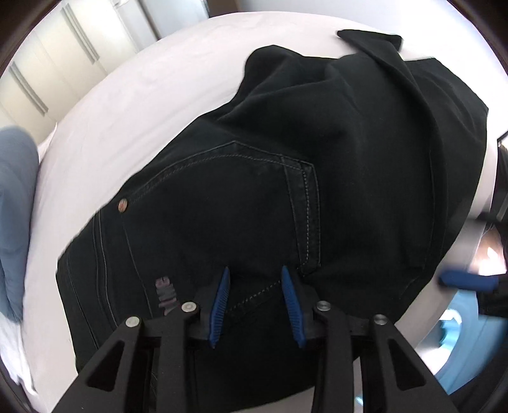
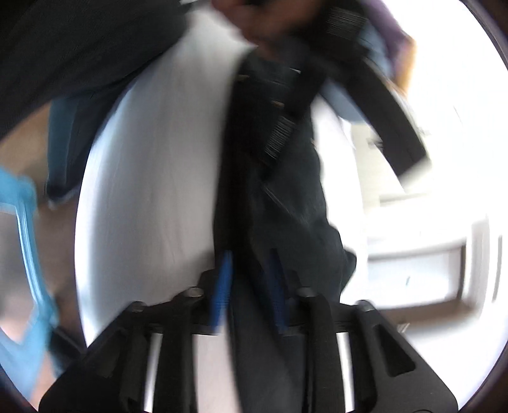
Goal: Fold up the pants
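We had the black pants (image 1: 285, 178) spread on the white bed (image 1: 133, 104), the seat end with its back pocket (image 1: 254, 178) nearest us and the legs bunched toward the far side, so the long axis ran away from the left hand-held gripper (image 1: 255, 298). That gripper hovered right over the seat, its blue fingers (image 1: 222, 301) parted with only a seam showing between them; we judged it held nothing, though whether the tips touched the cloth we could not tell.

The right hand-held gripper (image 2: 250, 289) looked different. A strip of dark cloth ran from between its fingers up the frame, and we judged it was closed on the pants (image 2: 276, 197), but heavy blur left that uncertain.

The coming fold seemed to turn on this: the cloth lay directly under the left gripper, while the right had an edge off to the side.

The left view gave us the whole layout and a blue fingertip at its right edge; the right view showed only the hanging strip and someone's hand (image 2: 254, 22) above.
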A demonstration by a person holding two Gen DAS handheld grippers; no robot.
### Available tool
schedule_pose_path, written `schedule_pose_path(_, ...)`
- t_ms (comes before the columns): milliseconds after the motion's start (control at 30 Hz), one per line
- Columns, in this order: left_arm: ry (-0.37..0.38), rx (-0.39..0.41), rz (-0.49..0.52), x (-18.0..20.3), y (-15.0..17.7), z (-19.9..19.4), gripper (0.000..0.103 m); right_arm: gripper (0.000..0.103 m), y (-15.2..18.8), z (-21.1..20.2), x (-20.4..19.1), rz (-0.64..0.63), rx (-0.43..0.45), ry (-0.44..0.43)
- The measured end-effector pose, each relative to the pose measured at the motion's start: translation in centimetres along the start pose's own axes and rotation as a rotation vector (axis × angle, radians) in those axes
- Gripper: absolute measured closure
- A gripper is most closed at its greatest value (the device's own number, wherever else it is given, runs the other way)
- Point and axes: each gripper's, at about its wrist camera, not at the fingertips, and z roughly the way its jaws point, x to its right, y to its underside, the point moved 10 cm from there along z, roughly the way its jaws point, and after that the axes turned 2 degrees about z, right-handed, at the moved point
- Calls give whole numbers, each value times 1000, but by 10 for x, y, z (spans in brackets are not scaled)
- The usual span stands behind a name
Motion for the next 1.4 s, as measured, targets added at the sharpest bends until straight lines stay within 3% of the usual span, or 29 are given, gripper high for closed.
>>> schedule_pose_path(33,-13,-5,18,1,1,-2,65,11,6,-7,7,85,-1,-9)
schedule_pose_path(67,-27,-9,38,3,1,-4,66,1,12,-16,18,193,18,-9)
schedule_pose_path(100,-37,-11,45,4,-2,-7,67,1,21,-25,32,316,40,-17)
schedule_pose_path(167,-14,24,6,8,-15,-20,67,1,46,-33,51,560,0,-58)
schedule_pose_path(333,218,141,-175,35,-66,-37,67,1,106,-37,80,1012,-47,-181)
schedule_pose_path(433,372,94,-316,49,-74,-11,68,2,130,-33,97,1220,-28,-266)
schedule_pose_path(500,398,51,-388,53,-64,10,74,2,142,-31,105,1346,-15,-316)
schedule_pose_path(567,431,87,-450,53,-54,6,74,2,157,-28,116,1475,7,-360)
schedule_pose_path(633,432,89,-483,49,-40,2,82,2,172,-26,125,1563,23,-376)
schedule_pose_path(800,432,99,-541,42,-23,2,82,2,253,12,174,1841,11,-347)
schedule_pose_path(1033,379,76,-484,45,-29,8,81,4,365,89,259,2208,-32,-276)
schedule_pose_path(1267,389,90,-498,43,-24,10,81,37,458,157,284,2592,11,-290)
schedule_pose_path(1400,362,84,-472,44,-25,11,81,38,470,167,295,2603,11,-304)
